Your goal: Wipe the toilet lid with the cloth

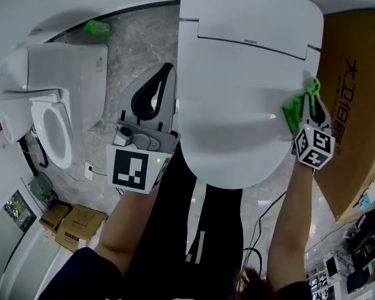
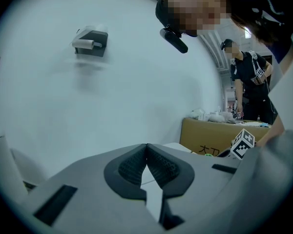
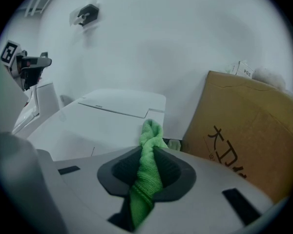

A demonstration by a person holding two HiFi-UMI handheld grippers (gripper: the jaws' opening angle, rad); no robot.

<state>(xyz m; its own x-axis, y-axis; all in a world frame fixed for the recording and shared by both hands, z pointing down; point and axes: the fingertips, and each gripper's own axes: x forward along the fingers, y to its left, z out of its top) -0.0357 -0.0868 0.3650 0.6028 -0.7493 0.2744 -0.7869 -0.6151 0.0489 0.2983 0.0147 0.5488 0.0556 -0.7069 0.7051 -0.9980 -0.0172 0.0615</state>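
Cloth (image 1: 292, 112): we see it clamped by the right gripper (image 3: 147, 151), at the 3 o'clock edge of the toilet lid (image 1: 237, 74).
Left gripper (image 2: 146, 151): we find its jaws clenched on nothing, off the lid's 9 o'clock side.

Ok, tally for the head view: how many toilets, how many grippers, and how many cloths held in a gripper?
Toilets: 2 (closed-lid toilet, open toilet)
Grippers: 2 (left gripper, right gripper)
Cloths held: 1 (green cloth, in the right gripper)
Total: 5
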